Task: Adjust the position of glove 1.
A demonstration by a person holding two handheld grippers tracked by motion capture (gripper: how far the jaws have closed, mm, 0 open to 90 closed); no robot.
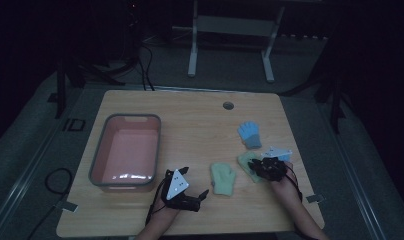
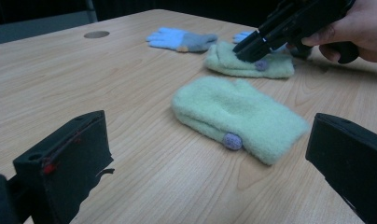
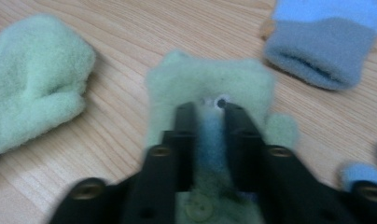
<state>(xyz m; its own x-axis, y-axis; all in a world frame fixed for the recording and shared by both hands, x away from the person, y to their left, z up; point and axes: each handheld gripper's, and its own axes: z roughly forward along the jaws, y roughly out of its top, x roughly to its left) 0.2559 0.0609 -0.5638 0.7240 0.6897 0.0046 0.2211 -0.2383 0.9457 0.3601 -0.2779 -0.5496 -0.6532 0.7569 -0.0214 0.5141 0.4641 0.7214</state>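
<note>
The high view is dim and murky with black surroundings, while both gripper views are brighter, the right one blurred.

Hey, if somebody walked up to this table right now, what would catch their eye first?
Probably the right gripper, its jaws pinching the fabric of a pale green mitten near the table's right edge. Its twin, a second green mitten, lies free at mid-table, with the open left gripper beside it. A pink tub sits at the left.
</note>
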